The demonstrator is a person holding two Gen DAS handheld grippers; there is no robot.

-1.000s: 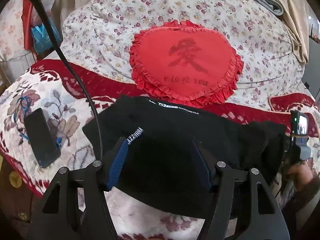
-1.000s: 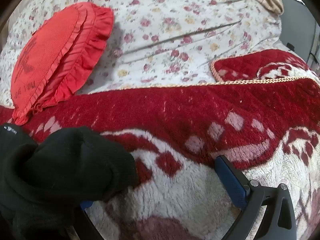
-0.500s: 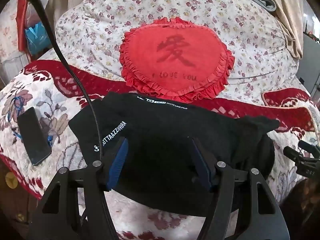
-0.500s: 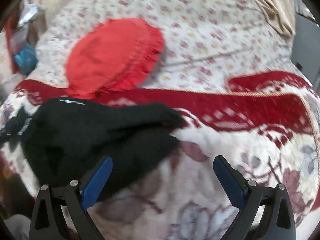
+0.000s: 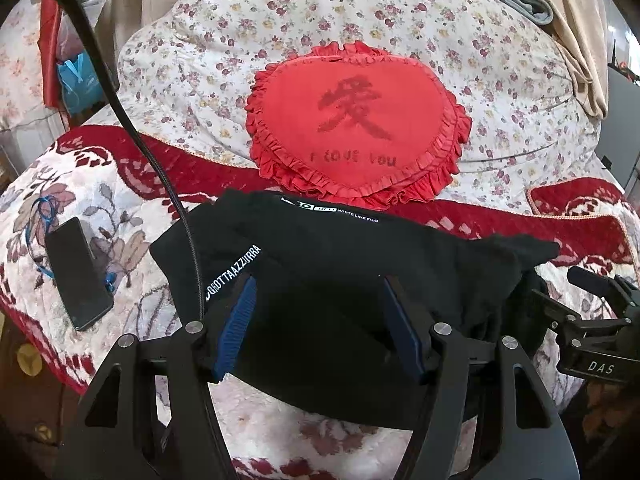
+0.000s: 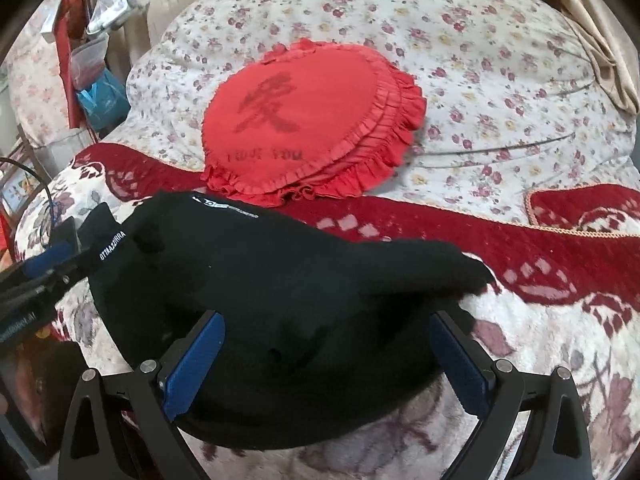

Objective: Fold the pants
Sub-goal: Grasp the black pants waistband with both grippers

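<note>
The black pants [image 5: 352, 264] lie in a folded bundle on the red and white blanket [image 5: 120, 216], white lettering on the waistband. They also show in the right wrist view [image 6: 280, 280]. My left gripper [image 5: 320, 296] is open over the near edge of the bundle, its blue pads on either side of the cloth without pinching it. My right gripper [image 6: 328, 340] is open wide above the near right part of the pants. The right gripper also shows in the left wrist view [image 5: 592, 320], at the bundle's right end.
A red heart-shaped cushion [image 5: 356, 128] lies just behind the pants on the floral quilt [image 5: 500, 60]. A black phone [image 5: 78, 272] with a blue cord lies on the blanket at left. A black cable [image 5: 132, 128] crosses the left view. Bags [image 5: 76, 76] hang at far left.
The right gripper has swung left from the bare blanket to face the pants bundle. The left gripper has drawn back a little; the waistband lettering is now uncovered.
</note>
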